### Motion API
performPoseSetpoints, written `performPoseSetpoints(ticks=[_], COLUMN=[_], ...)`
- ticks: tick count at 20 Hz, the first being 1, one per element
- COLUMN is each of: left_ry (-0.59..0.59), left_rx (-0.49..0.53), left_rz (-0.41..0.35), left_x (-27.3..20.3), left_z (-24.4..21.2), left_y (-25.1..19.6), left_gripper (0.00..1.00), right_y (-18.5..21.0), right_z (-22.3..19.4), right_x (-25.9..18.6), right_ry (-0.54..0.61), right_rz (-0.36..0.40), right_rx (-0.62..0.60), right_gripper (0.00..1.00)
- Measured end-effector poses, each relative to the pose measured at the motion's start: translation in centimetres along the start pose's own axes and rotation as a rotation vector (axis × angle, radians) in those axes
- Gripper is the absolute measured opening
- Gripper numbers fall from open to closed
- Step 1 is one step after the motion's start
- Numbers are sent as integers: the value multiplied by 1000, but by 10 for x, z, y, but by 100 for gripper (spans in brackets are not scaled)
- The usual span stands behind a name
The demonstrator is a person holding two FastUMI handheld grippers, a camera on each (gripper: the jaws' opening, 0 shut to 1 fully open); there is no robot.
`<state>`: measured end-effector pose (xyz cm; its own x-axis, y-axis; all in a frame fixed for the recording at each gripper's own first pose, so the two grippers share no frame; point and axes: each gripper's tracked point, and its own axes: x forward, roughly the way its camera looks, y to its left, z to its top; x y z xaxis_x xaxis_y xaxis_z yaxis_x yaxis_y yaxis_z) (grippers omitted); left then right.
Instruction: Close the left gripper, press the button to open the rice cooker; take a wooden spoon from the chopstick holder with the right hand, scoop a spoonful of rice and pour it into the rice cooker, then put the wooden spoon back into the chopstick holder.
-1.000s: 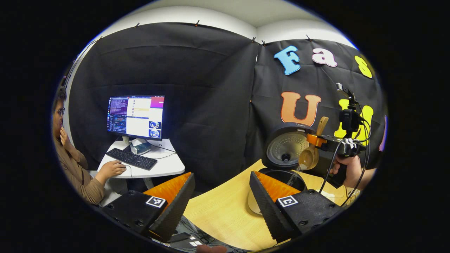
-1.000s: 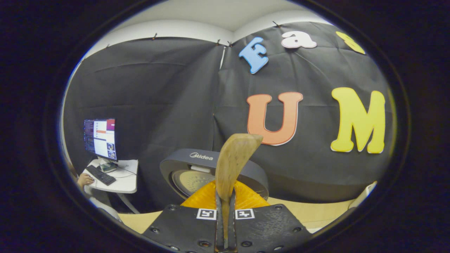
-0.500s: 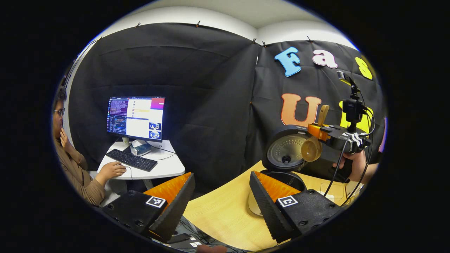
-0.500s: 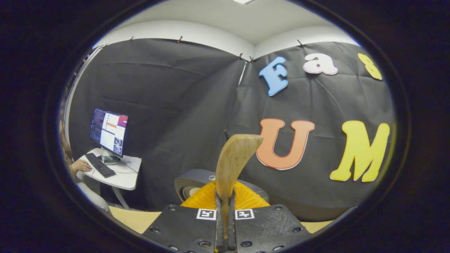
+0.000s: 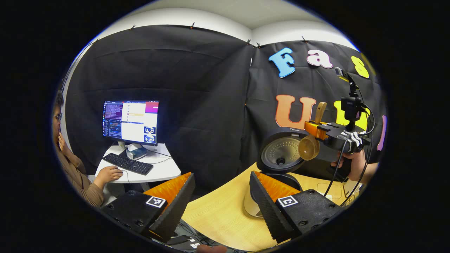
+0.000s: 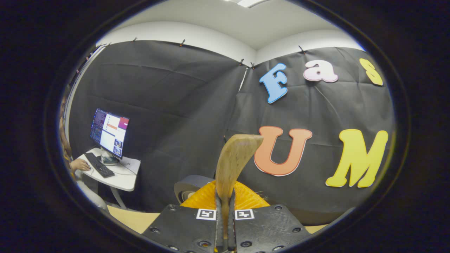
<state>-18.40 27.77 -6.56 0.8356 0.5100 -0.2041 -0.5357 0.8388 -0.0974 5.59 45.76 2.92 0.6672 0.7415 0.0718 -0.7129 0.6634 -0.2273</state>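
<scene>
The rice cooker (image 5: 281, 154) stands on the wooden table (image 5: 218, 214) with its round lid raised; its lid edge (image 6: 191, 186) shows low in the right gripper view. My left gripper (image 5: 219, 196) is open, held low in front of the cooker with nothing between its fingers. My right gripper (image 5: 318, 130) hovers above and to the right of the cooker's pot. It is shut on the wooden spoon (image 5: 309, 147), whose bowl hangs tilted toward the lid and looks empty. In the right gripper view the spoon's handle (image 6: 233, 161) sticks up from my right gripper (image 6: 225, 214).
A hand (image 5: 353, 163) holds the right gripper, with cables hanging from it. A clear flat container (image 5: 330, 189) lies right of the cooker. Off to the left, a person (image 5: 75, 168) sits at a white desk (image 5: 154, 170) with a monitor (image 5: 130, 121) and keyboard.
One second ago rice was falling from the tipped spoon into the pot. The right gripper has since risen with the spoon, and its view has tilted upward. The left gripper shifted slightly.
</scene>
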Motion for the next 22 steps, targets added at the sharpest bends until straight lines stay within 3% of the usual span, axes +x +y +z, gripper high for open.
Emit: performPoseSetpoints(ticks=[5,9,11,15,22], left_ry=[-18,-40,-40,-53,-70], left_rx=[27,63,72,99,113], left_rz=[-61,-136,-200,-336,-530], left_x=[1,3,4,4,-8], left_z=[14,29,34,42,40], left_y=[-26,-65,-95,-162,-275], left_gripper=[99,99,99,99,99], right_y=[-17,-64,-104,-189,-325], right_z=[12,17,18,10,-39], right_x=[-18,-43,-60,-110,-248], right_ry=[-6,5,-3,-22,38], right_rz=[1,-60,-126,-282,-577], right_rx=[83,282,355,370,384], right_gripper=[5,5,4,4,5])
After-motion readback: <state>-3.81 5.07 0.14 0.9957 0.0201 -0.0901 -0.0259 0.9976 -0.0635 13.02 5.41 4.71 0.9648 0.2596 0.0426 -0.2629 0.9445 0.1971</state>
